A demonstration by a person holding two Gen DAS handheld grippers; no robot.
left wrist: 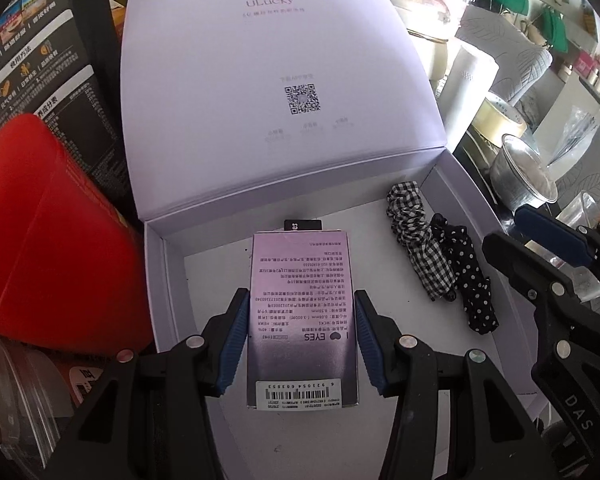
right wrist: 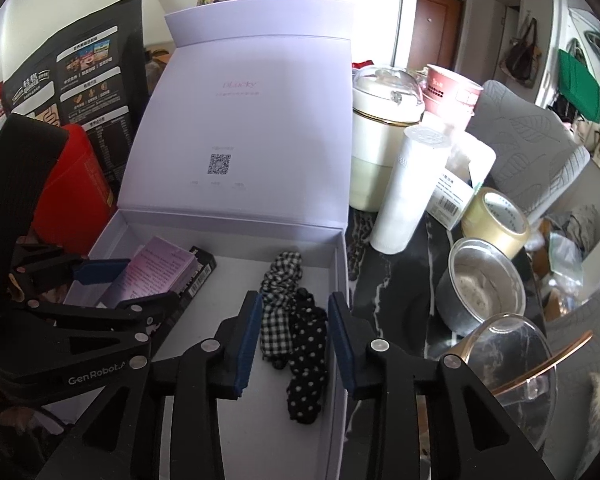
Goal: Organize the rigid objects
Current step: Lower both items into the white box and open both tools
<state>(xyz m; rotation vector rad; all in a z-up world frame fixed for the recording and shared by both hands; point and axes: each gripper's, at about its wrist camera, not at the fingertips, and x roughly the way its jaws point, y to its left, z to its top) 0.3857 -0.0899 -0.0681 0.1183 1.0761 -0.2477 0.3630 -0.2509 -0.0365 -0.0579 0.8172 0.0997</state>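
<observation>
Two grippers, one open box. Left gripper (left wrist: 300,332): jaws pinching a carton (left wrist: 302,312) by its long sides, low centre of the left wrist view. Carton: flat rectangular card, glossy lilac face, printed text and barcode; long axis running straight ahead along the fingers, far end over the box (left wrist: 380,248) floor. Whether it rests on the floor or hangs just above cannot be told. Likely step: setting the carton down inside the box, long axis toward the lid.

Right gripper (right wrist: 294,336): jaws spread, holding nothing, lower centre of the right wrist view, above two scrunchies. Check scrunchie (right wrist: 278,300): soft gathered cloth, black-and-white gingham. Dotted scrunchie (right wrist: 306,364): black with white dots, touching the first, both lying lengthwise along the box's right wall.

Black packet (right wrist: 198,278): slim, barcoded, beyond the carton at centre left of the right view, partly hidden under it.

Box: rigid white card, shallow tray, matte. Lid (left wrist: 284,80): hinged upright at the far edge, QR code printed, filling the upper centre.

Red bag (left wrist: 48,232): glossy, left of the box.
</observation>
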